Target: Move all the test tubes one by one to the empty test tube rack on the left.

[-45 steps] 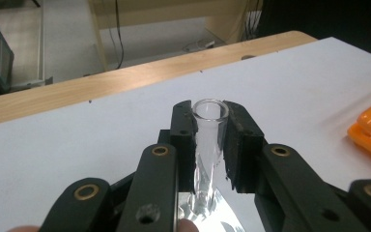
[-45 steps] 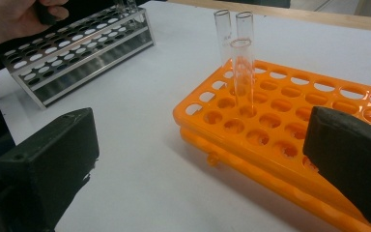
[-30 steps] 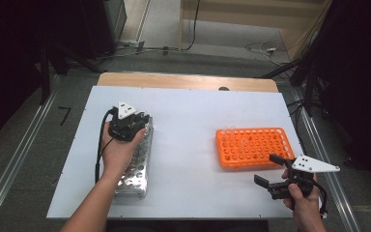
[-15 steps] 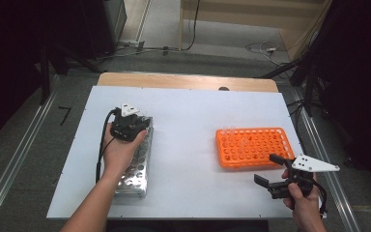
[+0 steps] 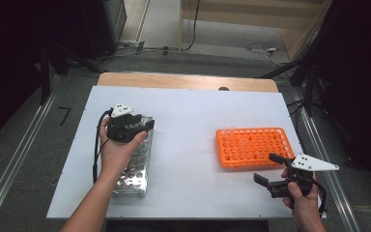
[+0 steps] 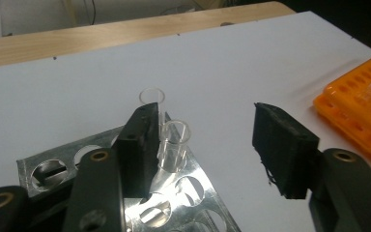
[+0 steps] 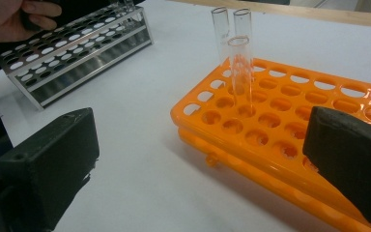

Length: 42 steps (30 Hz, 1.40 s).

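Bench [image 5: 188, 125] carrying metal rack [image 5: 134, 164] at left and orange rack [image 5: 253, 147] at right, right gripper view revealing three glass tubes [image 7: 240, 67] standing in orange rack, left claw [image 6: 207, 140] gaping wide over two tubes [image 6: 174, 145] in metal rack, one jaw touching them, right claw [image 5: 269, 170] hanging wide apart, holding nothing, just beside orange rack.

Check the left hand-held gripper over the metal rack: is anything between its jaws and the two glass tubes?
Nothing visible. The left hand-held gripper is open over the metal rack; the nearer glass tube stands just beside its left jaw, the farther tube behind it.
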Tool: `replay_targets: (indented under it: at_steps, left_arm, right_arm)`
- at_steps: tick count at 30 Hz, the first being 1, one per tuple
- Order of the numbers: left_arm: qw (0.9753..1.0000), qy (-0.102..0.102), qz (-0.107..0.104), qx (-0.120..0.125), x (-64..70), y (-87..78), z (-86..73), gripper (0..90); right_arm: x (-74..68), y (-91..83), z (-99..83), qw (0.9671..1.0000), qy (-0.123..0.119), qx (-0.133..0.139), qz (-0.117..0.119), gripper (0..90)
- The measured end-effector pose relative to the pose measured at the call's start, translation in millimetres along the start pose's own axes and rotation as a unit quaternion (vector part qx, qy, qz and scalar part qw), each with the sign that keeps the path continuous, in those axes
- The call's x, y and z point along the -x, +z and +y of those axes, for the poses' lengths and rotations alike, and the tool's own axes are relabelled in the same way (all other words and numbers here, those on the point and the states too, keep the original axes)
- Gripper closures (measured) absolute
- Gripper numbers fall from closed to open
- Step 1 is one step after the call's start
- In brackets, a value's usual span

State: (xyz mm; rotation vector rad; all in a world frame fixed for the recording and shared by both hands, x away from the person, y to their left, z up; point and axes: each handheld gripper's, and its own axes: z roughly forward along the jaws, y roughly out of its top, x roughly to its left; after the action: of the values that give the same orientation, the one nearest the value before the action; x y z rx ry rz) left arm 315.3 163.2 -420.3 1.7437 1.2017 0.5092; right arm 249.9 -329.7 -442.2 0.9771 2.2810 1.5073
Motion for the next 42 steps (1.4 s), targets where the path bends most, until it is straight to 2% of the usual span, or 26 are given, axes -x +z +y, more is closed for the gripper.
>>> replay_targets:
  at_steps: [6,15,26,35,42]
  left_arm:
    - [0.9996,0.008,-0.017,0.019,8.5,-12.8,-1.0,28.4]
    - [0.9979,0.023,-0.043,0.043,24.4,-33.0,-7.8,16.6]
    - [0.9961,0.022,-0.056,0.065,28.6,-60.3,-22.8,3.7]
    - [0.9944,0.025,-0.061,0.083,31.2,-76.8,-37.8,0.0]
    - [0.9937,0.019,-0.067,0.087,29.3,-81.2,-53.3,0.0]
  right_arm:
    - [-0.7,0.3,2.8,1.0000,-0.002,0.003,-0.001,0.0]
    - [-3.3,2.6,7.3,1.0000,-0.005,0.003,0.000,0.0]
    - [-5.9,14.4,19.1,0.9999,-0.011,0.000,0.001,0.0]
    - [-0.7,27.9,30.7,0.9999,-0.004,-0.003,0.012,0.0]
    - [6.9,39.7,43.1,1.0000,0.000,-0.002,0.006,0.0]
